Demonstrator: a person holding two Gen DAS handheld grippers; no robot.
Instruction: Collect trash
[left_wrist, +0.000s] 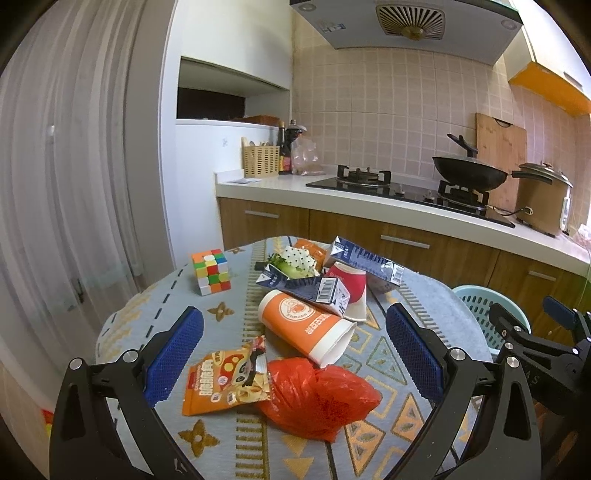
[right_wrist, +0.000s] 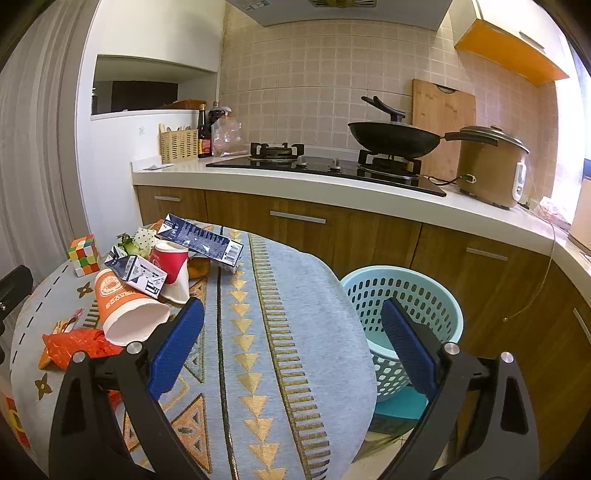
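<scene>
Trash lies on the patterned table: a red plastic bag, an orange snack packet, a tipped orange paper cup, a red cup, two dark blue cartons and food scraps. My left gripper is open above the bag and packet, holding nothing. My right gripper is open and empty over the table's right edge, next to a teal perforated trash basket on the floor. The pile shows at left in the right wrist view.
A Rubik's cube stands at the table's far left. Behind runs a kitchen counter with a stove, a black wok, a rice cooker and a utensil basket. The right gripper's body shows at the left view's right edge.
</scene>
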